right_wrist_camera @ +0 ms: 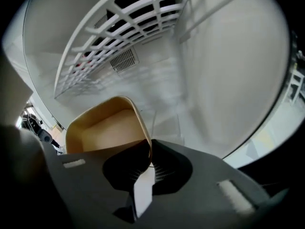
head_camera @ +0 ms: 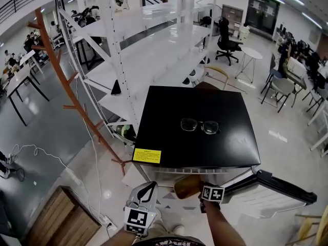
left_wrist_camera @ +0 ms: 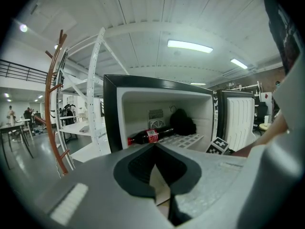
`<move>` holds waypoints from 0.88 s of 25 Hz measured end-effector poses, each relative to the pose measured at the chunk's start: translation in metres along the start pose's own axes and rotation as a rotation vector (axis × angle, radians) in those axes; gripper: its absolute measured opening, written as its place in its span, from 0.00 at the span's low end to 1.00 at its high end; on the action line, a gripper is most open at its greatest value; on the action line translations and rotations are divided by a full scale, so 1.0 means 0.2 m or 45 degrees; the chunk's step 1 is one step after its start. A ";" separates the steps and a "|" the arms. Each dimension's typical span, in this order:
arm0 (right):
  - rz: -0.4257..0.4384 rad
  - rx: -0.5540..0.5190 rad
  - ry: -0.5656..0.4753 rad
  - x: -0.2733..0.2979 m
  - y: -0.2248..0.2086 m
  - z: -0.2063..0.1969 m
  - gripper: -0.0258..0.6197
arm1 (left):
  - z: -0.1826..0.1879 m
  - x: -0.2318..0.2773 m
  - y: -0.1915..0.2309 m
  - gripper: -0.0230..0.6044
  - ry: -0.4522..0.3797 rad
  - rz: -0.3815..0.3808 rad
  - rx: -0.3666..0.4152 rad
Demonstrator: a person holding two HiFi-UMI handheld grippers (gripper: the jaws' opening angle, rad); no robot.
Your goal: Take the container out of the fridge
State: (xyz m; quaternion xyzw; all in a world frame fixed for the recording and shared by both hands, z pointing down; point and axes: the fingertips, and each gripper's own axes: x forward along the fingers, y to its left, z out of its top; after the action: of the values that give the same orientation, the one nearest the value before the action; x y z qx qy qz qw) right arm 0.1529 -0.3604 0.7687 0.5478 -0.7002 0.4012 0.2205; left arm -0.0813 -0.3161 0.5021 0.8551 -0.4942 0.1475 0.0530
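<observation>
The tan container (head_camera: 185,186) hangs at the open front of the black fridge (head_camera: 169,117), below its top edge. My right gripper (head_camera: 203,189) is shut on the container's rim; in the right gripper view the jaws pinch the wall of the empty container (right_wrist_camera: 102,130) under the white wire shelf (right_wrist_camera: 128,27), inside the white fridge cavity. My left gripper (head_camera: 149,185) stays lower left of the fridge front, shut on nothing. Its view looks into the open fridge (left_wrist_camera: 112,113), where a cola bottle (left_wrist_camera: 148,136) and a black object (left_wrist_camera: 182,123) lie on the shelf.
Eyeglasses (head_camera: 200,125) and a yellow sticker (head_camera: 146,156) sit on the fridge top. The fridge door (head_camera: 266,191) stands open to the right. White shelving (head_camera: 138,50) and a brown coat rack (head_camera: 61,81) stand to the left, and a wooden crate (head_camera: 64,214) sits lower left.
</observation>
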 end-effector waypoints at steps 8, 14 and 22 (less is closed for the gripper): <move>0.064 0.044 -0.023 -0.17 0.02 -0.01 0.10 | 0.01 0.01 -0.03 0.04 -0.015 0.007 -0.015; 0.119 0.047 -0.075 -0.29 0.06 0.02 0.10 | 0.02 -0.02 -0.09 0.04 -0.022 0.014 -0.021; 0.187 0.051 -0.172 -0.43 0.14 0.12 0.10 | 0.01 -0.07 -0.16 0.04 -0.012 0.045 -0.027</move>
State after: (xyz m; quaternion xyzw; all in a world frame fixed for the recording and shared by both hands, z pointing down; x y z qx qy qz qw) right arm 0.1547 -0.3275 0.6817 0.5252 -0.7436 0.3922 0.1319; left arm -0.0591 -0.2894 0.4971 0.8463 -0.5111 0.1390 0.0571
